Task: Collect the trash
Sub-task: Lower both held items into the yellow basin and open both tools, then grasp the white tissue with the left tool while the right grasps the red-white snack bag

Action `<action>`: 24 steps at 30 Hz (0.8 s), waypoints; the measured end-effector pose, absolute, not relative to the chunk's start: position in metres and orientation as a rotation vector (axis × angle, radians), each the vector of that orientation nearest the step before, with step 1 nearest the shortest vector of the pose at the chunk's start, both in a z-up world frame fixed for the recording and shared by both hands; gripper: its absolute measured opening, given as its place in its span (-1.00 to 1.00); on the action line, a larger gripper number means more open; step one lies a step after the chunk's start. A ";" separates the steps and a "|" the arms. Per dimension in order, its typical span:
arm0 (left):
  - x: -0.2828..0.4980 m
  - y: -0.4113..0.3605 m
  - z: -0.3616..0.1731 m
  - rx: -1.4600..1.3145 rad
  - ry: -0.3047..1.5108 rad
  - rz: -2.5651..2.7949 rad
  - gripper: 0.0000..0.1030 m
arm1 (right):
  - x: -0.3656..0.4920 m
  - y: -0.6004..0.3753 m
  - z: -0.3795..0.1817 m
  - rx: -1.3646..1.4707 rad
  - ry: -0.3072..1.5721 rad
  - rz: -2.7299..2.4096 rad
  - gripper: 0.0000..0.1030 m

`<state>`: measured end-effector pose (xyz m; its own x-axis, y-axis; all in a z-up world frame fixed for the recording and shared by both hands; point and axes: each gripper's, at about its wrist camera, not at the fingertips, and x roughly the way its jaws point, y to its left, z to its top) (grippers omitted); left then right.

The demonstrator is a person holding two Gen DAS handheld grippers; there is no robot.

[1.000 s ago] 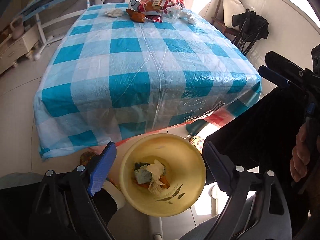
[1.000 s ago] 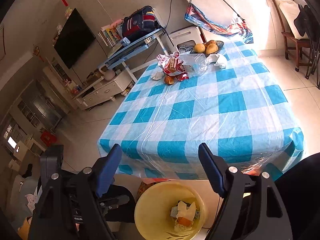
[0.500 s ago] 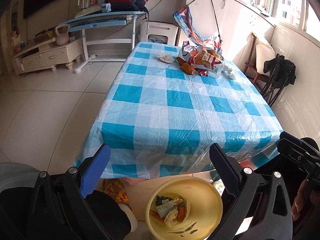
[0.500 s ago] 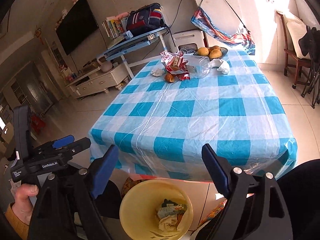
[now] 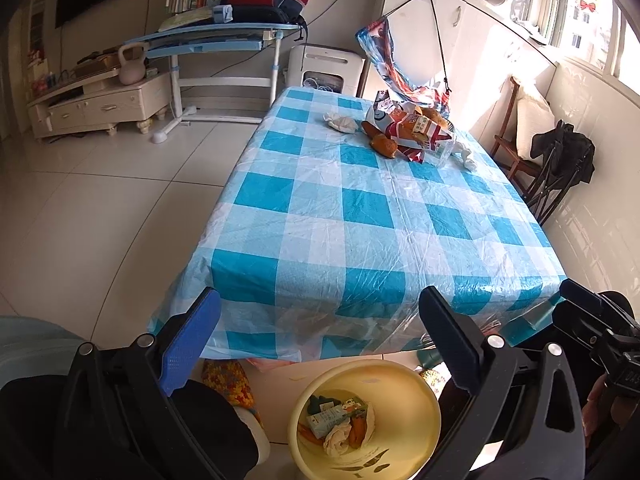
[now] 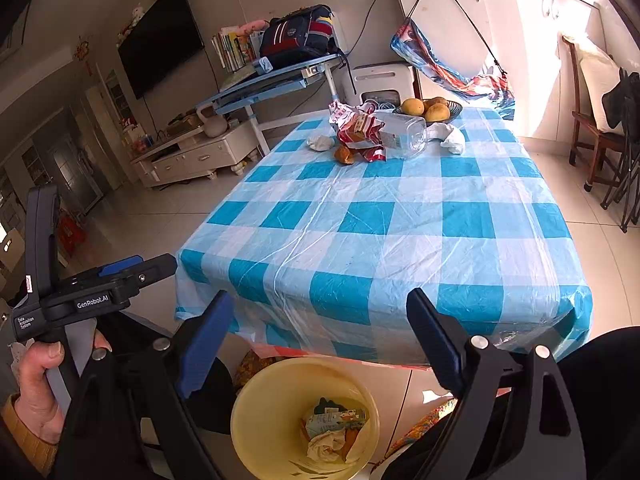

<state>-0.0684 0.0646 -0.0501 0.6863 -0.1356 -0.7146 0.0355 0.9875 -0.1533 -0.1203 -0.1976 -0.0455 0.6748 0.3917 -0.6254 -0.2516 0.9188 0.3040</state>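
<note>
Holding both tools wide apart and empty above the yellow bin (image 6: pixel 304 420), I see my left gripper (image 5: pixel 316 344) and right gripper (image 6: pixel 320 336) at the near edge of the table (image 6: pixel 400 216). Remaining trash sits clustered at the far end: a crumpled tissue (image 6: pixel 320 142), a red-and-white snack wrapper (image 6: pixel 360 132), a clear plastic bottle (image 6: pixel 402 134) on its side and a white wad (image 6: pixel 450 138), beside a fruit bowl (image 6: pixel 430 110). I judge all 4 light. Tissue and wrapper crush softly, so I would pinch their bulk; the bottle looks slick, best taken across its middle.
</note>
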 end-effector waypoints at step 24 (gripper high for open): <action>0.190 0.035 -0.057 -0.098 0.907 -0.103 0.86 | 0.078 -0.292 -0.030 0.308 0.750 0.164 0.64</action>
